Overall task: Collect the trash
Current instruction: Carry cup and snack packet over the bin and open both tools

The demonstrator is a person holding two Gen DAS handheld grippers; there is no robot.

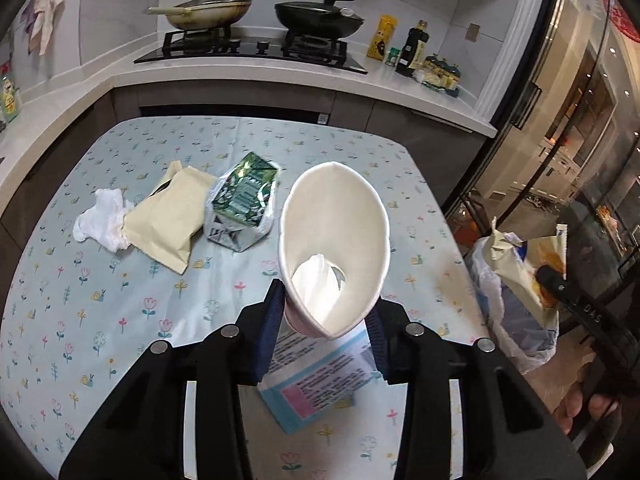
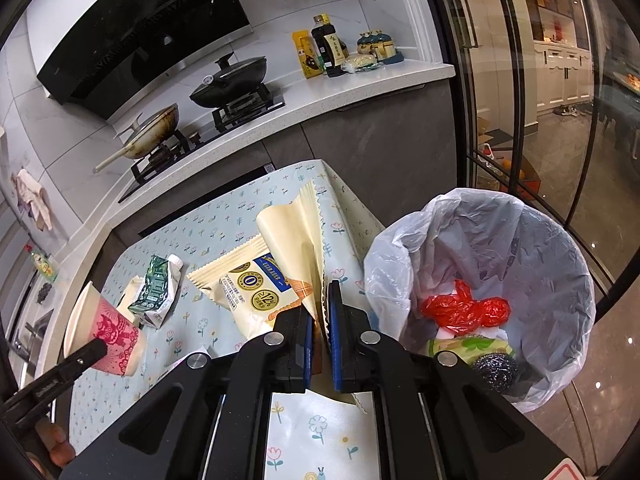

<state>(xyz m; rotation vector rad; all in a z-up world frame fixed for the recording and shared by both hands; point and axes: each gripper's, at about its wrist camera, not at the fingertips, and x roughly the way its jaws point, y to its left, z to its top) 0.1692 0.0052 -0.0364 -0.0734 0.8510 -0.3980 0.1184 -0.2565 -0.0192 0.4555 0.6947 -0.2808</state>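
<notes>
While angled down: left gripper point(image 1: 326, 312) squeezing paper cup point(image 1: 334, 252) | right gripper point(image 2: 320, 330) pinching wrapper point(image 2: 280, 256)

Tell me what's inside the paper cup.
A crumpled white tissue sits at the bottom of the paper cup. Anything beneath the tissue is hidden.

table point(image 1: 100, 320): near-left bare | centre: carton point(image 1: 242, 196), pouch point(image 1: 172, 216) | bin point(image 2: 520, 240) mouth open

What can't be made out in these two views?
- Paper cup base, left wrist view: hidden between the left gripper pads.
- Leaflet text, left wrist view: too small, partly under the cup.
- Bin bottom, right wrist view: covered by red bag and the right gripper body.
</notes>
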